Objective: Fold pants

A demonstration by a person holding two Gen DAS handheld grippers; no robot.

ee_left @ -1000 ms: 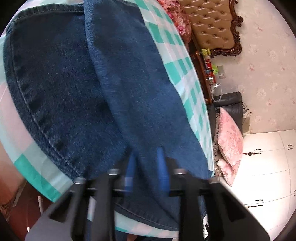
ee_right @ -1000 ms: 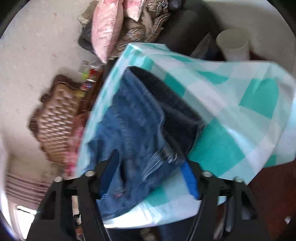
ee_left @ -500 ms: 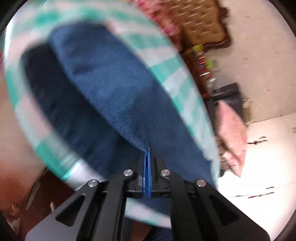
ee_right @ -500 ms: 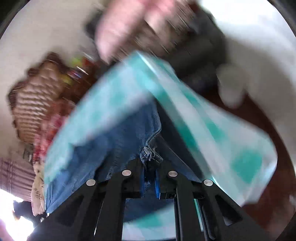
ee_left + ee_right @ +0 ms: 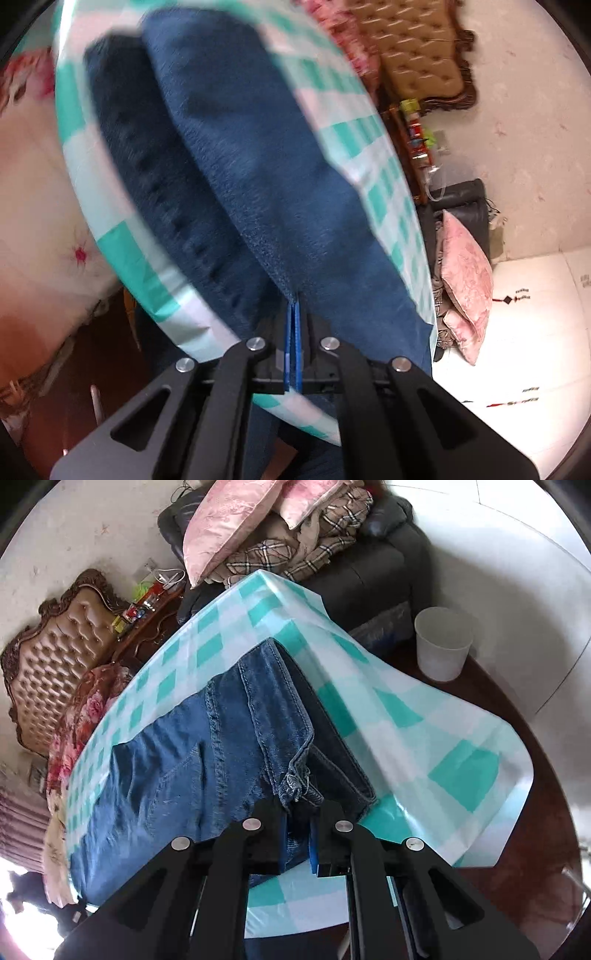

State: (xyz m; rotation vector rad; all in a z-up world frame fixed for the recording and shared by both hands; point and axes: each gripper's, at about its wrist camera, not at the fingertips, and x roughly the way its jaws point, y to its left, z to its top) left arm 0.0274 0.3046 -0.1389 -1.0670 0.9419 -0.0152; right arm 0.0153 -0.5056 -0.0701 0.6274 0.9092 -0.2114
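Blue denim pants lie on a table with a teal-and-white checked cloth. In the left wrist view my left gripper is shut on the edge of the upper, lighter denim layer, which rises off the darker layer beneath. In the right wrist view my right gripper is shut on the pants at the waistband corner, where a belt loop and frayed threads show. The waistband edge is lifted into a ridge running away from the jaws.
A dark armchair piled with pink cushions and a plaid blanket stands beyond the table. A white bucket sits to the right of it. A tufted headboard and a cluttered nightstand are at the left.
Both grippers went from open to shut on the denim. Both have since risen, pulling the cloth up off the table; the right view has also rolled.
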